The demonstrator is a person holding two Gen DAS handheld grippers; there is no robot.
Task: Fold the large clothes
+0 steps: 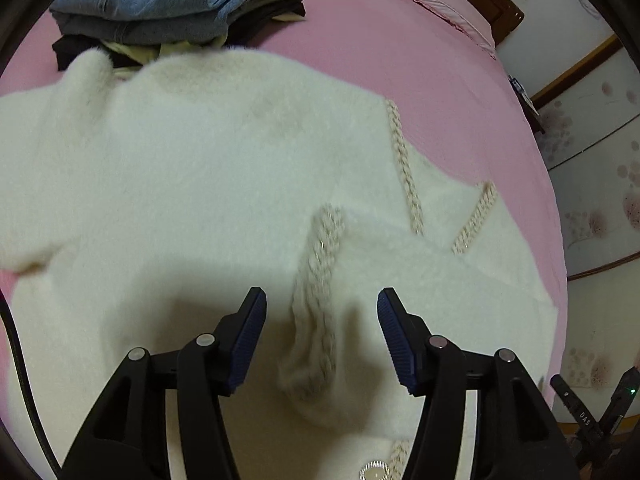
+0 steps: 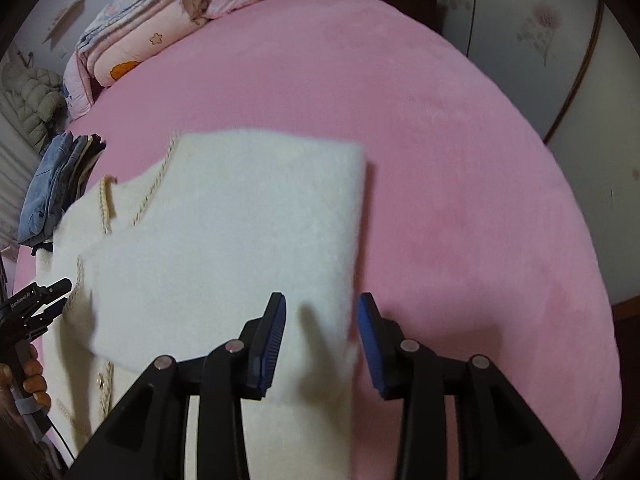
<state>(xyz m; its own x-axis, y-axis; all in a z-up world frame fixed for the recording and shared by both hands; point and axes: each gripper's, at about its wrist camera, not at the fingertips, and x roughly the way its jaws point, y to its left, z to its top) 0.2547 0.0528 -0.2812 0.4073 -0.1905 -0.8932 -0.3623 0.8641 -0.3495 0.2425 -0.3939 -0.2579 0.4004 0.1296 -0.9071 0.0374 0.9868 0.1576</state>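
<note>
Fingers parted on both tools, pads pressing on nothing. Left gripper spread above the fuzzy white cardigan, with a blurred braided trim strip lying in the gap, clear of both blue pads. Right gripper likewise released, poised over the cardigan's right edge, left pad over white cloth, right pad over the pink bedsheet. Cardigan spread on the sheet, partly folded: one smooth rectangular panel laid over the front, reaching toward 12 o'clock in the right wrist view, trim showing at 10 o'clock. Whether the cloth touches either pad: cannot tell through the blur. Stack of folded clothes, blue denim on top, dark and pale-yellow layers beneath, just beyond the cardigan at 11 o'clock in the left wrist view. Folded quilts at 11 o'clock in the right wrist view, near the head of the bed. Hand gripping the left tool's handle at 8 o'clock in the right wrist view. Round button at 6 o'clock in the left view.
</note>
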